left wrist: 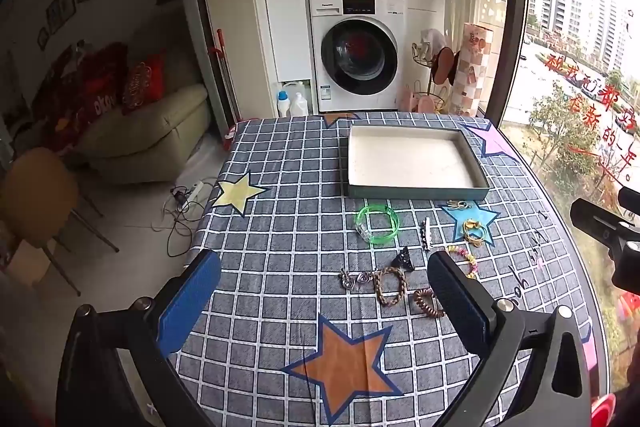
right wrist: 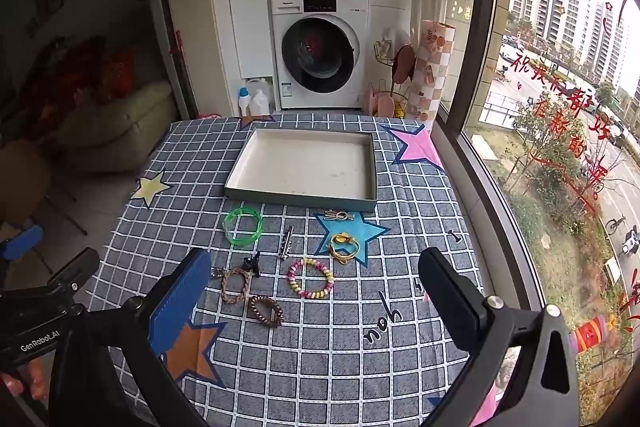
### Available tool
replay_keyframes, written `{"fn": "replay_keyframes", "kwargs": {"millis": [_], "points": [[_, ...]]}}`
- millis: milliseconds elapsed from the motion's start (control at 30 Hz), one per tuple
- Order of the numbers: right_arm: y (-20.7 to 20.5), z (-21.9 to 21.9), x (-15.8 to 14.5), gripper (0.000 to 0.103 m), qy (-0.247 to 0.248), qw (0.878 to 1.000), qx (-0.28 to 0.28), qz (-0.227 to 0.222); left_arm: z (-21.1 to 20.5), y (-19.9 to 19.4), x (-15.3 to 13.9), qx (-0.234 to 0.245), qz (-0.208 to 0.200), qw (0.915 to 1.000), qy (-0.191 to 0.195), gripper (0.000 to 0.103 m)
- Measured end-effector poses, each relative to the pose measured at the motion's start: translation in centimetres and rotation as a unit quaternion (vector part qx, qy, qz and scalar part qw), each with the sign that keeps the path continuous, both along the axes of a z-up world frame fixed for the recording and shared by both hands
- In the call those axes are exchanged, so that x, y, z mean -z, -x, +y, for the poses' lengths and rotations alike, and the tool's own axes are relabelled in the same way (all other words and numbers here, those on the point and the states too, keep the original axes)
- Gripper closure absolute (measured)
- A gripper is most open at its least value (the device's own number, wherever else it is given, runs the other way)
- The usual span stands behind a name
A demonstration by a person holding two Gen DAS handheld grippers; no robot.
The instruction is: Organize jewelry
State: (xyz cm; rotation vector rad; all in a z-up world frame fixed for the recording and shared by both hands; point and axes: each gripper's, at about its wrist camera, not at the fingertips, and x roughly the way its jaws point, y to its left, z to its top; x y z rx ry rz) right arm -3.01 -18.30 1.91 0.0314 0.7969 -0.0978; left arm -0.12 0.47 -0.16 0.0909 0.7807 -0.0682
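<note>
Plainly, nothing has gone into the tray (right wrist: 236,183) yet: its pale floor is bare in both views, and it sits toward the far side of the counter (right wrist: 360,367), in the upper middle of each frame.

The jewelry lies loose on the checked cloth between the tray and the claws. In the right wrist view the pastel bead bracelet (right wrist: 310,278) sits at centre frame, directly ahead of the right claw (right wrist: 316,311) and between the lines of its two fingers, lying flat as a ring with no long axis to speak of. To its left are the brown coil tie (right wrist: 266,311) and the braided loop (right wrist: 236,285); above it, the yellow ring (right wrist: 344,247) on the blue star, the slim metal clip (right wrist: 286,242) lying nearly lengthwise up the frame, and the green bangle (right wrist: 243,226).

In the left wrist view the left claw (left wrist: 324,301) has the braided loop (left wrist: 390,285) just inside its right finger.

Both claws gape wide and hold nothing. By my judgement the right claw is nearer the bead bracelet, the left nearer the braided loop.
</note>
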Motion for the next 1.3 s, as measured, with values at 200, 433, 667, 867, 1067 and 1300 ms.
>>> {"fn": "replay_keyframes", "kwargs": {"millis": [200,433,667,867,1067,1300], "points": [[-0.07,0.07,-0.03,0.0,0.0,1.0,-0.001,0.0,0.07,0.0,0.09,0.0,0.001,1.0,0.0,0.0],[-0.08,0.16,-0.05,0.0,-0.002,1.0,0.0,-0.001,0.01,0.06,0.08,0.0,0.0,1.0,-0.001,0.0],[0.1,-0.17,0.16,0.0,-0.006,1.0,-0.001,-0.002,-0.08,-0.11,0.04,-0.004,0.005,1.0,-0.002,0.0],[0.06,-0.27,0.19,0.0,-0.007,1.0,-0.001,0.0,-0.02,-0.23,0.19,-0.007,0.008,0.9999,-0.002,0.0],[0.03,-0.29,0.24,0.0,-0.008,1.0,-0.001,0.0,-0.06,-0.29,0.29,-0.006,0.011,0.9999,-0.004,0.0],[0.0,-0.15,0.22,0.0,-0.007,1.0,-0.004,0.001,-0.04,-0.42,0.39,-0.007,0.014,0.9999,-0.002,0.0]]}}
